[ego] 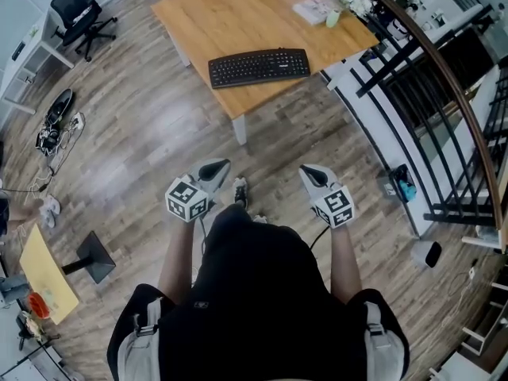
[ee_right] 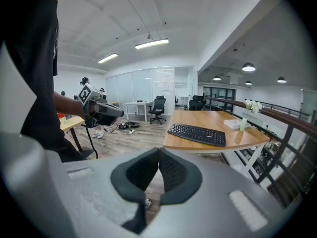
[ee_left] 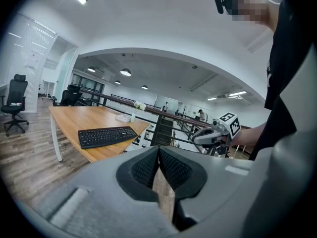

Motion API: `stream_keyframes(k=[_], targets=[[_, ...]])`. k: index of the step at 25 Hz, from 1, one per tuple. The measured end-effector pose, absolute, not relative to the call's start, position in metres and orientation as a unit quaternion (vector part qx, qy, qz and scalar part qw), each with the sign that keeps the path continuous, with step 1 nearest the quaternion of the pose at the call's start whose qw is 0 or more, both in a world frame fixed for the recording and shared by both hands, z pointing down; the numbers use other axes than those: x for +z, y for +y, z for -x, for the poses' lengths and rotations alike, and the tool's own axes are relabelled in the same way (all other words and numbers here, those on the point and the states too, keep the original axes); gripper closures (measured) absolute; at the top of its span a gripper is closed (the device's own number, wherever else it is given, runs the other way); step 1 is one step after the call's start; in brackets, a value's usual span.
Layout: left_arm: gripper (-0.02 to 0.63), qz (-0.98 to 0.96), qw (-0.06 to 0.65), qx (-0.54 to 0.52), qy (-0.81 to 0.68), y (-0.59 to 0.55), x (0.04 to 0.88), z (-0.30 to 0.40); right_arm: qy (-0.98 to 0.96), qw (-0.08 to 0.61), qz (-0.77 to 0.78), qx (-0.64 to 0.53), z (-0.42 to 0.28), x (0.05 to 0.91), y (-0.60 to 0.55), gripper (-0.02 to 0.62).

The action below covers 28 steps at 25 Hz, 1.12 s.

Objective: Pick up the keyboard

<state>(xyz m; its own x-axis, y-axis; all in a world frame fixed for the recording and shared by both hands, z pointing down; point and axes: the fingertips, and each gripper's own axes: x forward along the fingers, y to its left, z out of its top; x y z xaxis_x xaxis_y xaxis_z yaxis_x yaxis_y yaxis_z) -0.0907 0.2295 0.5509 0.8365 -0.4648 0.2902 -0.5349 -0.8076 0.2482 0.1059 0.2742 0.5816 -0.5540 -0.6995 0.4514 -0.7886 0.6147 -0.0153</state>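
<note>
Head view puts the black keyboard [ego: 259,67] upper centre, lengthwise across the frame; our left gripper [ego: 217,168] and right gripper [ego: 314,174], both clenched empty, sit equally far below.

The black keyboard [ego: 259,67] lies flat near the front edge of the wooden table [ego: 238,10].

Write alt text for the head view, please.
From above: a person holds the left gripper and right gripper, both shut and empty, over a wood floor. Ahead, a black keyboard lies on a wooden table.
</note>
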Motion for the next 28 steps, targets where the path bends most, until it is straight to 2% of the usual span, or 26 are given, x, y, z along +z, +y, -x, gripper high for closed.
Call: stream_keyframes(k=[28], targets=[[0.595, -0.954, 0.173, 0.121, -0.214, 0.108, 0.557, 0.07, -0.854, 0.218, -0.454, 0.126, -0.115, 0.586, 0.167, 0.593]])
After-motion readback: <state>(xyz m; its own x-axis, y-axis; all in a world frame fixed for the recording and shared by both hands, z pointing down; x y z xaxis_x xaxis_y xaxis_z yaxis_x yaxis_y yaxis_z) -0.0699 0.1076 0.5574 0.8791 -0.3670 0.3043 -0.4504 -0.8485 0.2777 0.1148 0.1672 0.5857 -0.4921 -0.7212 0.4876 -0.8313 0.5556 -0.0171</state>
